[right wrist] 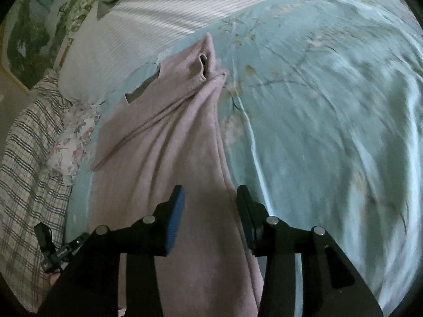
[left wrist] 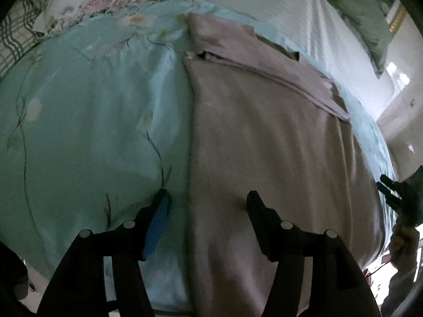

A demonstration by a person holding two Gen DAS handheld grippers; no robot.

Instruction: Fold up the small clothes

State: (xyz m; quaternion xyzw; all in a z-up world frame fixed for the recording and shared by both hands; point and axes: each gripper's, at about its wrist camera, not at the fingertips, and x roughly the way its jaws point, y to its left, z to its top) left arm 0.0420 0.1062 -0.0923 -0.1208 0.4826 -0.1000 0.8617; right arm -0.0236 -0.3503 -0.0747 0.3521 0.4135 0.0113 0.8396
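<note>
Left wrist view: left gripper (left wrist: 207, 200) spread, straddling mauve garment (left wrist: 264, 137) left edge | long axis runs bottom-to-top of frame | right gripper (right wrist: 210, 195) spread, empty, over right edge | both equally near

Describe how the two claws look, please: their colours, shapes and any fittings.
Left claw and right claw: matte black angular plastic fingers, a ribbed blue pad on one finger each, round silver bolts at the joints.
</note>
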